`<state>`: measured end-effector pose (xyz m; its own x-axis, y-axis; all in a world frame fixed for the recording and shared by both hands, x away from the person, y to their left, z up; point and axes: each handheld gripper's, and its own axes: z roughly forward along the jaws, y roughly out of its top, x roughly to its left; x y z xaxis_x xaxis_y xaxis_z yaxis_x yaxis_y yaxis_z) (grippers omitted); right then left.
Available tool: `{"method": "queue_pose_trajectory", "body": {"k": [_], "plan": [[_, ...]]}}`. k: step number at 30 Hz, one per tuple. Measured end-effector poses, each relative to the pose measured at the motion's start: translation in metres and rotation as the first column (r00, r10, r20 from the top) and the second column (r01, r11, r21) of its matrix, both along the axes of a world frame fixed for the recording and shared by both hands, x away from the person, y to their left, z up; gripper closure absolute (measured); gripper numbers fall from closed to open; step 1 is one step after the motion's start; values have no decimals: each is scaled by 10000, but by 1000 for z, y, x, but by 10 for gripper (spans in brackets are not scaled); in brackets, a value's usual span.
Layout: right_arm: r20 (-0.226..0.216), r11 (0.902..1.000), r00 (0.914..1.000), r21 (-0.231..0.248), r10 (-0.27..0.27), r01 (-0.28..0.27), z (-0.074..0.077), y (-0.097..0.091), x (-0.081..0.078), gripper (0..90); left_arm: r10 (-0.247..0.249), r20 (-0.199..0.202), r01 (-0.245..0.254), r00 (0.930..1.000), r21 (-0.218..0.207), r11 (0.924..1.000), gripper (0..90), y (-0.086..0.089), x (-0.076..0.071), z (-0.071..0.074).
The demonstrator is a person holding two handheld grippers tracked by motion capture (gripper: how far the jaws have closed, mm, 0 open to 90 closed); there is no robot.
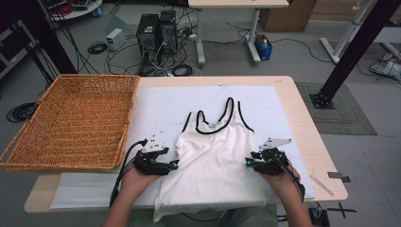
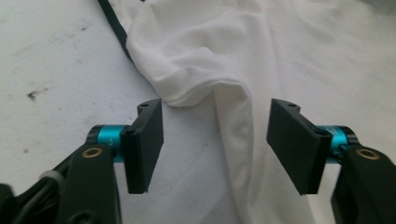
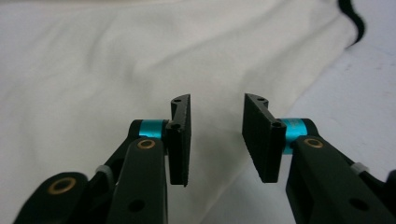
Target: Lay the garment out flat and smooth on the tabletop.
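Vest lies flat on the white mat, straps pointing away from me, hem hanging over the near edge; I have my left gripper at its left side seam, jaws wide with a raised fold between them, nothing pinched; my right gripper sits at its right edge, jaws narrower, empty; the basket waits left of the vest, presumably its destination.

No readable text, labels, brands, numbers or signs
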<state>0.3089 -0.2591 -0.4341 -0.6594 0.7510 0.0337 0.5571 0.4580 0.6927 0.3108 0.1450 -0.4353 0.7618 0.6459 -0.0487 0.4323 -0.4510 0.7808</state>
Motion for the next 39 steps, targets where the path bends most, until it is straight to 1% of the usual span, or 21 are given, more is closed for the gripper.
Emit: {"method": "queue_pose_trajectory", "body": {"k": [2,3,4,6,8,10,11,14,17,21,23,25,26,27,31,32,34,35,37,38,39], "plan": [[-268,9997,9995,-201,154,-159,-7,6,5,684,-133,-79,137,9999,479,9988,424,-4,3,-6],[-54,9998,9999,-117,132,-133,-8,6,5,708,-207,-80,212,9998,722,9972,478,-5,4,-8],[-108,9999,9999,-99,71,-72,-8,7,5,746,-294,-85,301,9995,916,9953,509,-7,4,-11],[-90,9999,9999,-118,111,-112,-8,6,5,837,-425,59,419,9991,724,9965,683,-7,1,-12],[-53,9994,9998,-276,198,-200,-7,6,5,896,-587,170,572,9981,755,9955,800,-8,-1,-11],[-117,9988,9996,-409,258,-263,-5,6,5,900,-523,221,504,9984,790,9956,860,-7,-2,-11],[-91,9984,9997,-505,233,-238,-4,4,5,900,-355,207,341,9992,627,9974,865,-2,-2,-10],[-4,9993,9998,-304,201,-201,3,-6,6,900,-166,115,166,9998,41,9999,867,14,-5,-6],[-67,9997,9997,-48,248,-248,9,-23,5,900,11,102,-9,9999,-196,9998,866,24,-9,-5],[-211,9992,9990,-42,402,-403,3,-28,2,875,-105,-9,104,9999,-604,9981,842,26,-13,-9],[-186,9978,9978,191,641,-637,-3,-29,1,747,-104,-150,89,9998,-962,9953,638,25,-10,-10],[-120,9942,9963,681,848,-838,-1,-30,2,695,-120,-5,119,9999,-1225,9924,550,25,-7,-6],[-120,9942,9963,681,848,-838,-1,-30,2,695,-120,-5,119,9999,-1225,9924,501,25,-7,-6],[230,9868,9943,1226,1040,-1061,8,-33,6,637,26,29,-21,10000,-1526,9883,476,24,-2,0],[726,9668,9852,1938,1555,-1668,26,-35,17,609,19,194,17,9998,-1846,9828,450,21,12,13],[731,9707,9861,1790,1491,-1601,29,-35,20,600,19,194,17,9998,-1846,9828,444,21,12,13],[651,9771,9876,1494,1431,-1515,32,-34,28,593,187,210,-148,9996,-1737,9847,434,16,27,19],[643,9795,9892,1453,1316,-1397,33,-35,32,592,187,210,-148,9996,-1737,9847,434,16,27,19],[605,9824,9929,1504,1026,-1107,32,-36,41,593,593,211,-551,9980,-1645,9848,433,8,44,20],[585,9841,9945,1504,866,-945,30,-36,47,593,593,211,-551,9980,-1645,9848,434,8,44,20],[493,9867,9964,1445,686,-751,27,-37,53,593,914,171,-880,9957,-1456,9854,434,3,58,16]]}}
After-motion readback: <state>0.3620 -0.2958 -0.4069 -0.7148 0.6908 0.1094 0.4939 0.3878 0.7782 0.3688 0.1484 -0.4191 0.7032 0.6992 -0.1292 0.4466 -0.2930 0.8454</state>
